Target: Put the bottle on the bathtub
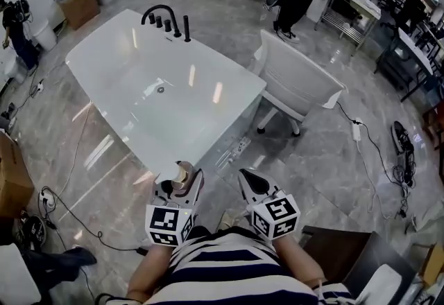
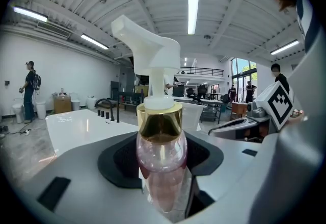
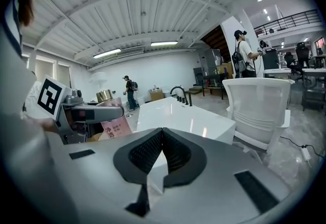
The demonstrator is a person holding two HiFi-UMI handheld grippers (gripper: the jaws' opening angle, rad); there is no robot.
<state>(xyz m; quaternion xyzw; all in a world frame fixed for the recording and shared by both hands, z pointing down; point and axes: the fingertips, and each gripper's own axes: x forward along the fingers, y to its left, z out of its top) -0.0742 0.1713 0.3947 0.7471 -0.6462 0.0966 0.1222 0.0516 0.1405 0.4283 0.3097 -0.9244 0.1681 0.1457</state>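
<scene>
You are pinching a clear pump bottle (image 2: 162, 162) in your left hand-held gripper (image 1: 182, 184), its two dark pads closing on the pinkish body below the gold collar (image 2: 159, 121). The white pump head (image 2: 147, 45) is standing upright above it and pointing to the left in the left gripper view. In the head view, you are holding the bottle close to your body, just beside the near corner of the white bathtub (image 1: 222, 69) and not on it. The tub is stretching away ahead and to the left, with a black faucet (image 1: 164, 16) showing at its far end. Your right hand-held gripper (image 3: 160, 136) is hovering just to the right of the left one. Its jaws are pressed together with nothing between them. It is pointing toward the tub's near end. Further right, a white chair (image 1: 302, 82) is standing on the grey floor (image 1: 326, 158) beside the tub's right side.
</scene>
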